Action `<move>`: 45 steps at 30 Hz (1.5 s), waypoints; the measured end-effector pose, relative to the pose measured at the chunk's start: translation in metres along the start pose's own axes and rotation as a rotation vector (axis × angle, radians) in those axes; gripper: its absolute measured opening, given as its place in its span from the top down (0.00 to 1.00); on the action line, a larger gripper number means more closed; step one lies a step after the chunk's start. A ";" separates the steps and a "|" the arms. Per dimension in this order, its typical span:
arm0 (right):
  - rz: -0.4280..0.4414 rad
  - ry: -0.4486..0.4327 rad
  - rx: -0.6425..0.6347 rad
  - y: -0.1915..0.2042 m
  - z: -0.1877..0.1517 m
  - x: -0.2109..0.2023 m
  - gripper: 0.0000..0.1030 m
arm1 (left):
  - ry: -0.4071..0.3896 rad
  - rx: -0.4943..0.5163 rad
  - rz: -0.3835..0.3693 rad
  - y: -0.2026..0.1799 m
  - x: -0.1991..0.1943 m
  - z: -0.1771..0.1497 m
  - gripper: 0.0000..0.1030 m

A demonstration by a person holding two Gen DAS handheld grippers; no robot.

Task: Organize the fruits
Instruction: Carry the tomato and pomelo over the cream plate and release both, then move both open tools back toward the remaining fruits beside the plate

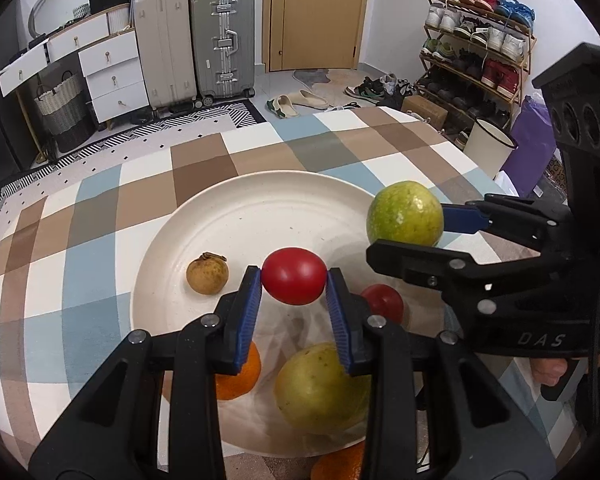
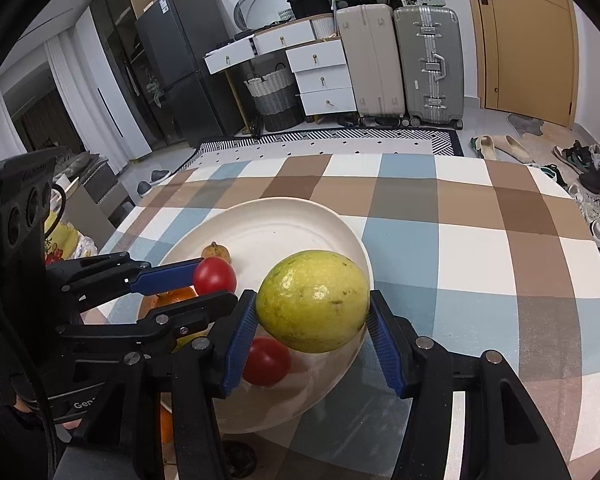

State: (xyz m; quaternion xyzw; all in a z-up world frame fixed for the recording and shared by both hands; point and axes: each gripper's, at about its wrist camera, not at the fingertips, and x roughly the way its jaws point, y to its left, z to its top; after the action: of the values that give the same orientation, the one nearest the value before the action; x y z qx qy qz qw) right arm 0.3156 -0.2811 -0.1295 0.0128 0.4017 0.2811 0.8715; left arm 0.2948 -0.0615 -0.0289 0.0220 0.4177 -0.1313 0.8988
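My left gripper (image 1: 294, 286) is shut on a red tomato (image 1: 294, 281) and holds it above the white plate (image 1: 236, 216). My right gripper (image 2: 313, 312) is shut on a green guava (image 2: 313, 301) and holds it over the plate's right rim (image 2: 340, 220). On the plate lie a brown longan (image 1: 207, 274), a second red tomato (image 1: 384, 302), a second guava (image 1: 320, 388) and an orange (image 1: 240, 376). Another orange (image 1: 336, 464) lies off the plate at its near edge. Each gripper also shows in the other's view, the right one (image 1: 440, 232) and the left one (image 2: 214, 280).
The plate sits on a table with a checked blue, brown and white cloth (image 2: 460, 240). Beyond the table's far edge are suitcases (image 1: 220, 40), a white drawer unit (image 1: 108, 72), a shoe rack (image 1: 476, 48) and a white bin (image 1: 490, 148).
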 end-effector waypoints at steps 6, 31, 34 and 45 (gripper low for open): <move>-0.001 -0.003 0.009 -0.004 0.002 0.003 0.46 | 0.019 0.016 0.013 -0.002 0.009 0.001 0.70; -0.045 -0.125 0.048 0.017 -0.029 -0.084 0.00 | -0.116 -0.125 0.106 0.019 -0.095 -0.031 0.01; -0.053 -0.127 0.043 0.025 -0.042 -0.095 0.00 | -0.142 -0.142 0.121 0.021 -0.116 -0.044 0.01; -0.040 -0.122 0.009 0.048 -0.061 -0.119 0.00 | -0.159 -0.192 0.141 0.029 -0.162 -0.089 0.01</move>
State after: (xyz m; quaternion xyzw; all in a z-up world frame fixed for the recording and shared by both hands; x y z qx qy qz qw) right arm 0.1875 -0.3130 -0.0764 0.0258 0.3493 0.2604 0.8997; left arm 0.1359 0.0146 0.0340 -0.0451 0.3532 -0.0286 0.9340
